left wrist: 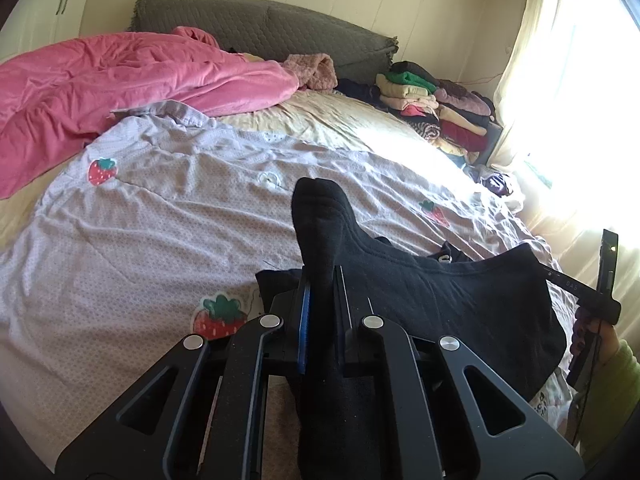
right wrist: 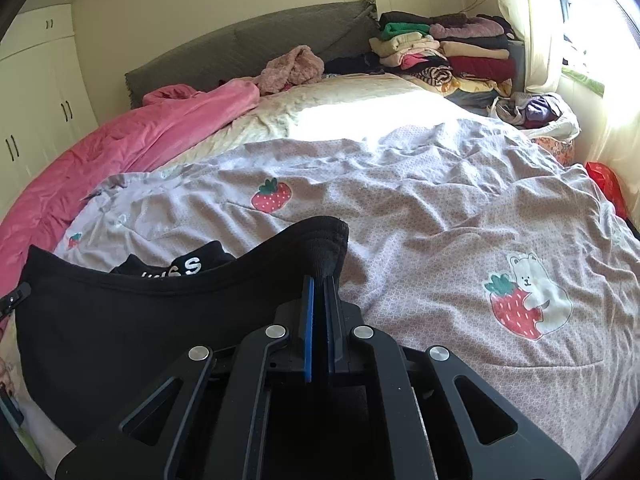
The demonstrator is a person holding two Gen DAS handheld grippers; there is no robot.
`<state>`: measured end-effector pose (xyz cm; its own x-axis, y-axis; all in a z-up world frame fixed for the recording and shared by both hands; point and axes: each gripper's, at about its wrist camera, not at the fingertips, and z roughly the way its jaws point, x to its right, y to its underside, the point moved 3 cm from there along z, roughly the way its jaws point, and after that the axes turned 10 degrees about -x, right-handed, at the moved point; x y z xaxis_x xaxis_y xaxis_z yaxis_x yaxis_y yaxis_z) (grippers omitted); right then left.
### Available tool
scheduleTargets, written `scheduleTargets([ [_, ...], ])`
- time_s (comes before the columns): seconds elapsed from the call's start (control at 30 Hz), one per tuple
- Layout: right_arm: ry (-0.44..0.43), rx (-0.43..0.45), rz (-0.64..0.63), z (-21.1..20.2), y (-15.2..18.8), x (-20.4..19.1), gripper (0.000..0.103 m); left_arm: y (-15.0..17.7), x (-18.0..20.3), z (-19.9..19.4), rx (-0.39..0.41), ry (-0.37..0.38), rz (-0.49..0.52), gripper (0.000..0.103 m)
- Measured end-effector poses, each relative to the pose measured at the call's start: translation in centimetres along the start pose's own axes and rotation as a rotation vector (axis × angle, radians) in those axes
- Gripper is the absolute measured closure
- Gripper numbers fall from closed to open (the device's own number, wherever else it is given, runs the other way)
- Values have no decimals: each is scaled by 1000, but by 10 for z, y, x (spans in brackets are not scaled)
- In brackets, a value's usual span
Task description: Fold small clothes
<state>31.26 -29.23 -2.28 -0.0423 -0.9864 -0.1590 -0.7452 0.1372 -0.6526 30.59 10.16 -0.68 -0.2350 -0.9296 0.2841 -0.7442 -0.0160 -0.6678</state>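
Both tongs are clamped tight on one black garment (left wrist: pixel 460 292), each pinching an end of the same edge. That edge sags in a curve between them, and the cloth below it hangs down toward the near side of the bed (right wrist: pixel 340 100). Holding it by two ends this way looks meant to spread the piece out flat, so it can be laid down and folded.

Largest in view is the bed, covered by a pale lilac sheet (right wrist: pixel 420 216) printed with strawberries and a little bear, wrinkled but mostly bare in the middle. That bare stretch is the likely place to lay the garment. A pink blanket (left wrist: pixel 120 76) is bunched at the far left, out of the way. Stacks of folded clothes (right wrist: pixel 452 52) sit at the far right corner by the headboard, near the bright window.

The left tongs (left wrist: pixel 320 280) have their pads pressed together with a thick bunch of black cloth between them; the cloth sticks up past the tips. The right tongs (right wrist: pixel 320 288) grip a ribbed hem or cuff, with the pads nearly touching. Just behind the sagging edge lies a second dark item (right wrist: pixel 184 268) with white lettering, which neither pair touches.
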Motion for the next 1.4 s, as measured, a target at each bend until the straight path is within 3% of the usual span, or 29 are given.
scheduleTargets([
  [0.23,6,8,-1,7,-13,2,99,1,-18,19,-15,-28,-52,99],
  [0.43,47,-69,23,38,-5,10,99,16,-31,50,-109,-84,-71,99],
  [0.73,108,-109,28,52,5,12,99,22,-28,50,-124,-120,-43,97],
  [0.8,101,-114,35,49,5,12,90,21,-25,48,-123,-131,-33,97],
  [1.07,54,-86,37,27,8,4,72,21,-20,40,-124,-151,-18,92],
  [1.4,-7,-46,7,-1,19,-12,62,20,-5,17,-90,-147,6,73],
])
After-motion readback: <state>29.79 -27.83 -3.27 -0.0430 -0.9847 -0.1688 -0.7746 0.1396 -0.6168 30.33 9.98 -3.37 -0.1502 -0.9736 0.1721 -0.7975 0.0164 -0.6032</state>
